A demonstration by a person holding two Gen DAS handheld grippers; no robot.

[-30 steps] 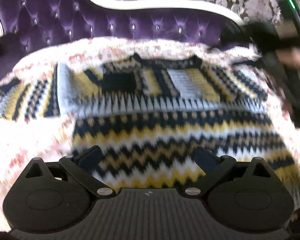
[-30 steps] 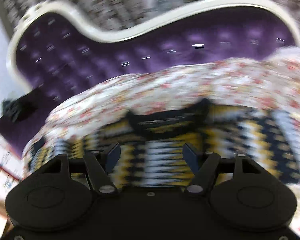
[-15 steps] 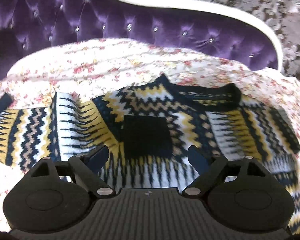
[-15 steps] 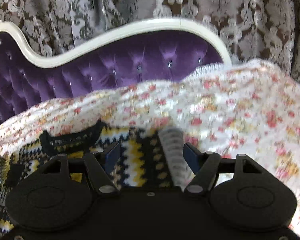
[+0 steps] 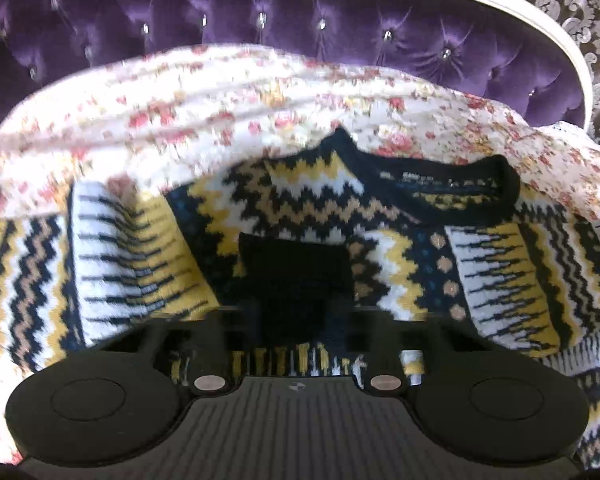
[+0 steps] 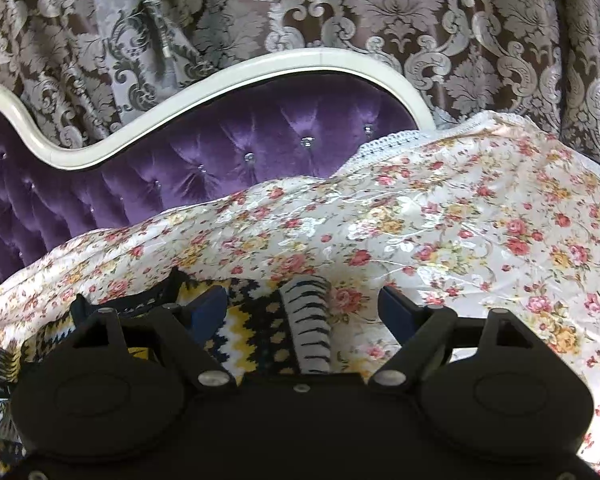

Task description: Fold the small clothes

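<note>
Knitted zigzags in yellow, navy, white and tan fill the left view: one sweater (image 5: 380, 216) lies flat on the floral cover (image 5: 220, 108) of the purple tufted sofa (image 5: 300, 28). Its black collar (image 5: 460, 188) points toward the sofa back, a label showing inside it, and one sleeve (image 5: 24, 276) stretches off to the left. A black square patch (image 5: 296, 264) sits on the chest.

Left hand-held gripper (image 5: 296, 320) is down on that patch, and its jaws have just been closing; they are now nearly together with a dark bunch of the knit between them. The tips are blurred and black on black, so the exact contact is hard to read, but it looks like a pinch on the sweater.

Right hand-held gripper (image 6: 300, 308) is spread wide, its jaws having just been opening further. Between its blue pads (image 6: 208, 304) lies the sweater's shoulder edge with a white, black-striped band, and flowered cover beside it. The pads stand clear of the fabric.

Count: one sweater, one cover, one sofa with cream trim, two hand-held grippers. Patterned damask curtains (image 6: 380, 20) hang behind.
</note>
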